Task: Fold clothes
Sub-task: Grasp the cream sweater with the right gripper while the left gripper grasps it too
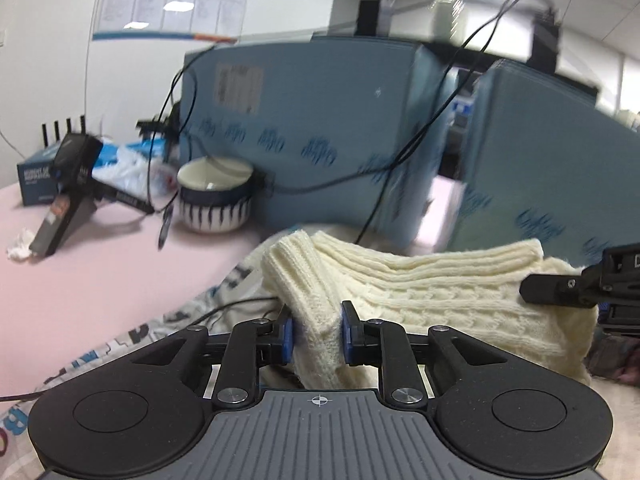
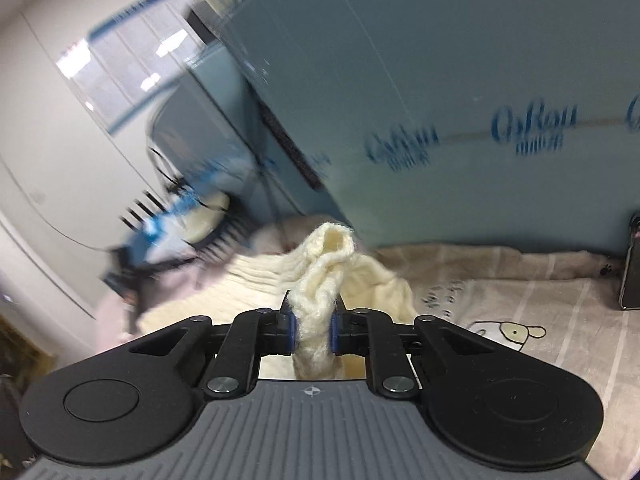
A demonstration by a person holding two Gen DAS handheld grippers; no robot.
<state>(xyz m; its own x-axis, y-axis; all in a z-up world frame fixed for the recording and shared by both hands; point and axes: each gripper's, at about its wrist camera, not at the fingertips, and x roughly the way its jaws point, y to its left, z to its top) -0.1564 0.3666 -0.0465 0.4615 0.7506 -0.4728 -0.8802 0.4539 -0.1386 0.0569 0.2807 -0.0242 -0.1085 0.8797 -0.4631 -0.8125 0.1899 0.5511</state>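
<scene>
A cream cable-knit sweater (image 1: 432,292) lies bunched on the table. My left gripper (image 1: 316,330) is shut on a ribbed sleeve end of the sweater, which stands up between the blue pads. My right gripper (image 2: 313,326) is shut on another bunched part of the sweater (image 2: 320,276), with an open cuff rising above the pads. The right gripper also shows at the right edge of the left wrist view (image 1: 532,290), against the sweater's far side.
A pink table surface (image 1: 100,264) holds a striped bowl (image 1: 214,196), a black device on a stand (image 1: 68,188), boxes and cables. Blue foam panels (image 1: 328,120) stand close behind. A printed beige cloth (image 2: 520,312) covers the table on the right. A dark phone-like object (image 2: 632,268) stands at the far right.
</scene>
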